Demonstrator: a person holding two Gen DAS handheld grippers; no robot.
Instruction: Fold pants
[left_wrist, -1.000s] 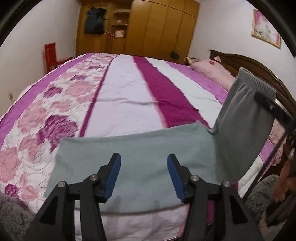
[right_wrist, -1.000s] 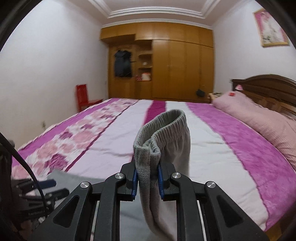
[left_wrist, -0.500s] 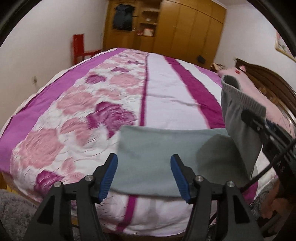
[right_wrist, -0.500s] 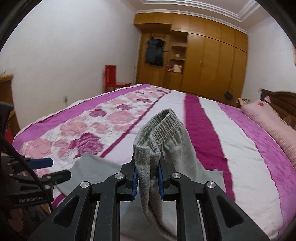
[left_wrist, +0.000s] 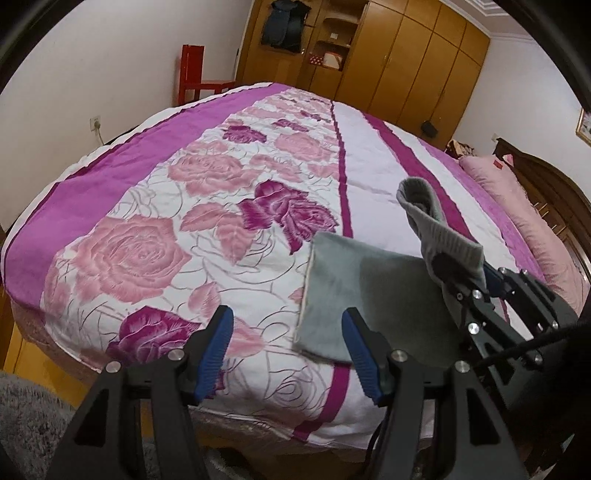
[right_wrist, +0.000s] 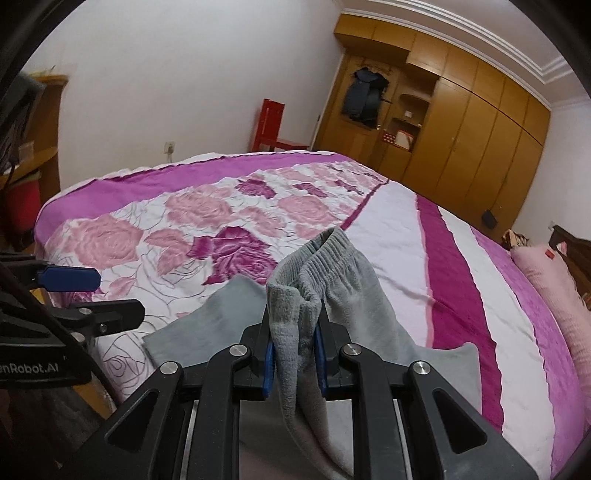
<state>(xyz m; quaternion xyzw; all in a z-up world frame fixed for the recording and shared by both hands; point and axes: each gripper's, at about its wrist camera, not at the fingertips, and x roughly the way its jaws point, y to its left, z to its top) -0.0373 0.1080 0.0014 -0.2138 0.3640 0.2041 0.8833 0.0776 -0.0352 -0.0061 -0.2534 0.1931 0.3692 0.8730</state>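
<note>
Grey pants (left_wrist: 369, 291) lie flat near the front edge of the bed, their left hem just beyond my left gripper's right finger. My left gripper (left_wrist: 284, 332) is open and its pads press on nothing. The elastic waistband end (right_wrist: 325, 258) is lifted and doubled back over the flat part, with my right gripper (right_wrist: 295, 347) shut on it. In the left wrist view the right gripper (left_wrist: 476, 284) hangs at the right, above the flat cloth. From the right wrist camera, the left gripper (right_wrist: 92, 295) shows at the far left, level with the bed's edge.
The bedspread (left_wrist: 207, 206) is pink and purple with roses and stripes. A pink pillow (right_wrist: 550, 280) and dark headboard (left_wrist: 546, 181) lie at the right. A red chair (left_wrist: 195, 74) and wooden wardrobe (right_wrist: 461, 140) stand beyond the bed. Grey rug (left_wrist: 29, 417) covers the floor at lower left.
My left gripper has slid left along the bed's front edge and opened a little wider; the pants now lie off its right finger. The right gripper carried the waistband left and lower.
</note>
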